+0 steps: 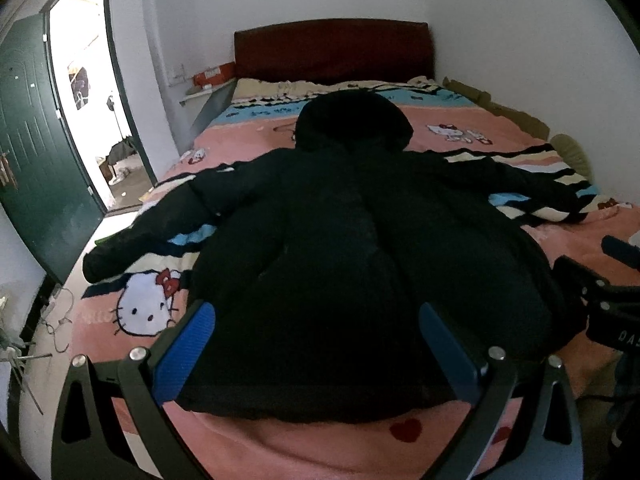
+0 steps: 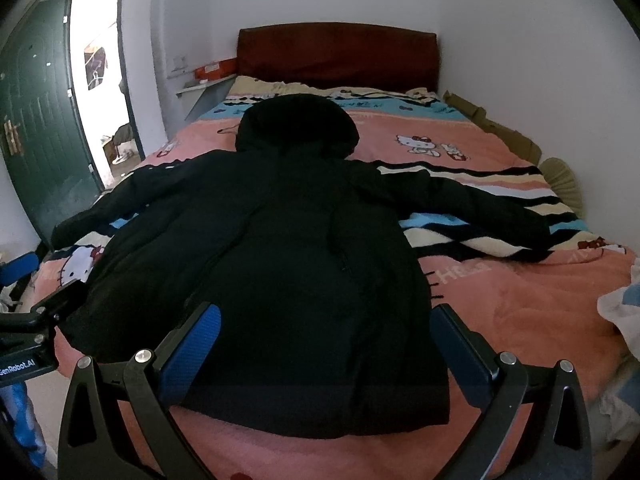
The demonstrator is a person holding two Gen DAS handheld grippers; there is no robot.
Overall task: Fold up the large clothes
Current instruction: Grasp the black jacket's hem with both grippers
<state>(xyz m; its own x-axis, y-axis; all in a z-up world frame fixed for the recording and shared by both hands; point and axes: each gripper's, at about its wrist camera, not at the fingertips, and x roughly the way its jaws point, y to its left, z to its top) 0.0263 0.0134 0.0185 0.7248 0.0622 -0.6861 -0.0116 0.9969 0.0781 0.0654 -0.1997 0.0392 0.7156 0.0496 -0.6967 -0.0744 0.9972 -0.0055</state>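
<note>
Black hooded coat lies spread flat on the bed, back side up as far as I can tell, hood toward the dark red headboard and hem toward the near edge, over a pink cartoon-cat blanket. Both sleeves are stretched out sideways, one toward the open green door and one toward the wall side, which looks like the laid-out starting shape for folding: with the body smoothed and the arms extended, each sleeve can be brought across the back in turn. Nothing appears folded yet, so I judge the task to be at its very start. The left tool hovers over the hem, its blue-padded fingers spread wide apart with nothing between them; the coat's lower edge shows in the gap, but I cannot tell whether the pads touch the cloth. The right tool sits in the same attitude just beside it, also wide apart and empty, framing the hem's right half. Each tool shows at the edge of the other's view, so they are held side by side. That paired placement at the hem suits either pinching both lower corners or moving outward to a sleeve. The padded fabric looks bulky, so folds will likely spring back unless pressed.
</note>
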